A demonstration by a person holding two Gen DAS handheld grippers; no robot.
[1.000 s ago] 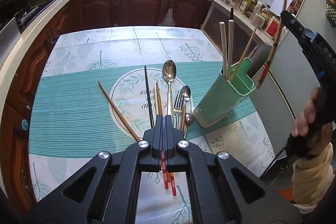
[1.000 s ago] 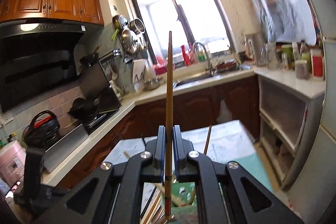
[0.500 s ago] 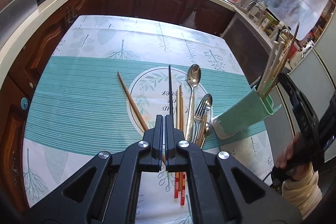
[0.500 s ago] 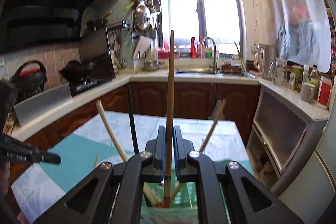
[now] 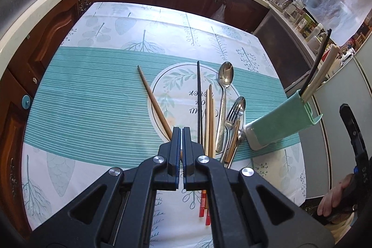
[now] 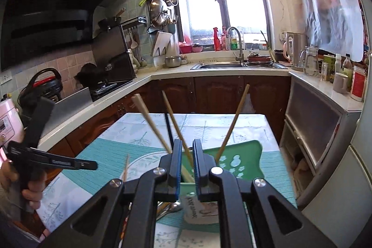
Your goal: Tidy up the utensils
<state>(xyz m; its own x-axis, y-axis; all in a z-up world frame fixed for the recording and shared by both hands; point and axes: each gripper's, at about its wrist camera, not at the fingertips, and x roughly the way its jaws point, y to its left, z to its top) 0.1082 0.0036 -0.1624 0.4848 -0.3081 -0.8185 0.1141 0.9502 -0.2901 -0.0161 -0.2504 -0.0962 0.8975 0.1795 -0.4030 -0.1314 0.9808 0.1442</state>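
My left gripper [image 5: 181, 130] is shut and empty, low over the table, its tips just above the near end of a brown chopstick [image 5: 153, 99]. To its right lie a black chopstick [image 5: 198, 97], a wooden pair with red ends [image 5: 209, 117], a large spoon [image 5: 224, 94], a fork [image 5: 230, 117] and a small spoon [image 5: 240, 104]. My right gripper [image 6: 186, 148] hovers over the green holder [image 6: 244, 155], jaws slightly apart. A wooden chopstick [image 6: 172, 113] leans loose between them, its foot inside the holder beside several others.
The table wears a teal and white cloth [image 5: 93, 97] and ends close behind the holder [image 5: 279, 124]. A counter with a sink [image 6: 232, 65] wraps the far side, and a stove [image 6: 104, 87] stands at left. A hand [image 6: 30, 185] holds the left gripper's grip.
The chopstick that stood upright in my right jaws now leans in the holder, let go. The right gripper sank toward the holder. The left gripper dropped closer to the table, toward the brown chopstick.
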